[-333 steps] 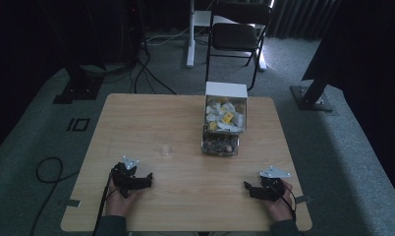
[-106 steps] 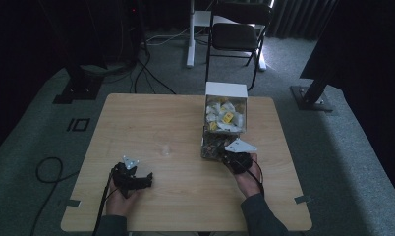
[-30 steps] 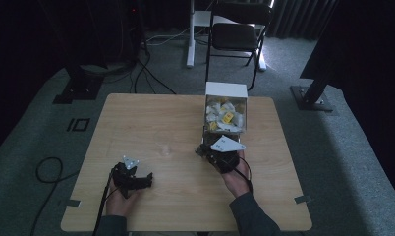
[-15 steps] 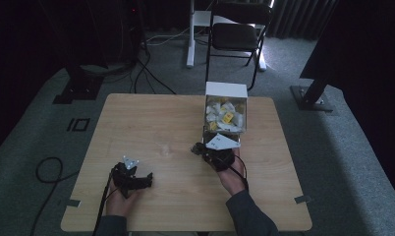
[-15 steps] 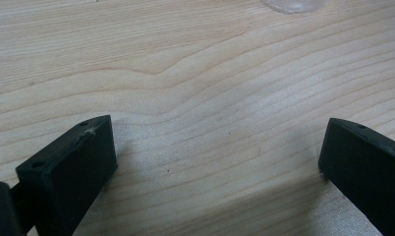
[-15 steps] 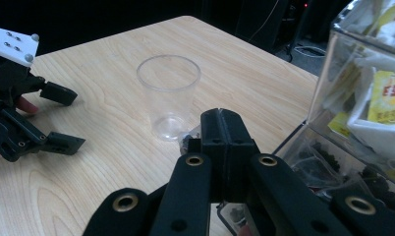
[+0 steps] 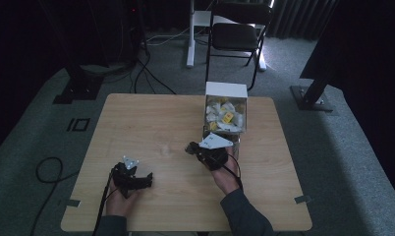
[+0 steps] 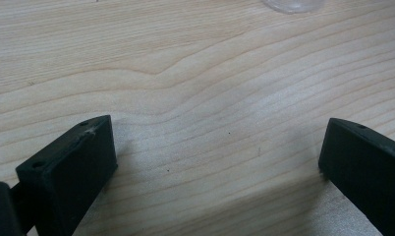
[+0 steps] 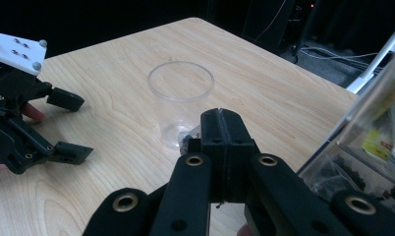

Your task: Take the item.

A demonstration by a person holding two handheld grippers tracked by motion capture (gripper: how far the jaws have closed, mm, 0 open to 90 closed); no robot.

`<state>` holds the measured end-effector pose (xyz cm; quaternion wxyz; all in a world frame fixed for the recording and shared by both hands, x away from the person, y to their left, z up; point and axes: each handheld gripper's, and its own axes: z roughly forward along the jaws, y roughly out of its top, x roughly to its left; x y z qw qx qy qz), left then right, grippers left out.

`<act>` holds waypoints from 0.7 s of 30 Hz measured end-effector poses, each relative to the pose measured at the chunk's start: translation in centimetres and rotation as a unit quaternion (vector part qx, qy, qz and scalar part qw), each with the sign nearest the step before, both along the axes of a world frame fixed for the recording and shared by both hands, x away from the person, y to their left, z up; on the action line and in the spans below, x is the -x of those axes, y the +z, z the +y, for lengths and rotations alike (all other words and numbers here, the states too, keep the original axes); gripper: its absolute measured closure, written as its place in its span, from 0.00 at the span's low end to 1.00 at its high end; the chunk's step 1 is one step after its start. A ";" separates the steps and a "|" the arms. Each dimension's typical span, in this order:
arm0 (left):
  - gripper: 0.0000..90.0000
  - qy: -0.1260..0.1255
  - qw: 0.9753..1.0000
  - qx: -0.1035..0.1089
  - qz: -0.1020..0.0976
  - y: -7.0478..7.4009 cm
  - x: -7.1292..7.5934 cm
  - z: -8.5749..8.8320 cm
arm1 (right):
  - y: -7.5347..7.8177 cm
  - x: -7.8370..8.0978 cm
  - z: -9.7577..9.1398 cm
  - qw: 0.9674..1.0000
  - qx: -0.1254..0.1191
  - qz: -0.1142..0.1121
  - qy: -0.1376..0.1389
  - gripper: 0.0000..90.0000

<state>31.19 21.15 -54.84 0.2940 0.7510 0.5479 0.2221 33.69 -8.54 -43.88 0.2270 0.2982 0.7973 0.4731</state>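
A clear plastic cup [image 9: 181,98] stands upright on the wooden table [image 7: 146,115], faint in the high view [image 7: 165,149]. My right gripper [image 9: 224,118] hovers just right of the cup [image 7: 189,147], jaws pressed together. A small dark, shiny piece [image 9: 188,140] sticks out at their tips. My left gripper [image 7: 147,180] rests near the table's front left, open, with bare wood between its jaws [image 8: 215,157]. It also appears at the left of the right gripper view [image 9: 86,128]. The cup's base [image 8: 294,4] peeks in at the top of the left gripper view.
A clear box [image 7: 226,115] with white and yellow packets above and small dark parts below stands at the table's back right, close to my right hand [image 9: 372,147]. A chair [image 7: 237,34] and cables lie on the floor beyond the table.
My right gripper has moved left, away from the clear box and toward the cup, staying shut. The left gripper has not moved.
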 end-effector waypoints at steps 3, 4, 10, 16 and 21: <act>0.01 0.000 1.000 0.000 0.000 0.0 0.0 0.0 | 0.0 -0.1 0.3 1.000 0.003 0.001 0.000 1.00; 0.01 0.000 1.000 0.000 0.000 0.0 0.0 0.0 | -0.1 -0.2 0.7 1.000 0.006 0.002 0.001 1.00; 0.01 0.000 1.000 0.001 0.000 0.0 0.0 0.0 | -0.3 -0.4 1.1 1.000 0.000 0.005 0.003 1.00; 0.01 0.000 1.000 0.000 0.000 0.0 0.0 0.0 | -0.3 -0.7 1.6 1.000 -0.001 0.005 0.003 1.00; 0.01 0.000 1.000 0.000 0.000 0.0 0.0 0.0 | -0.4 -0.9 2.0 1.000 0.001 0.005 0.003 1.00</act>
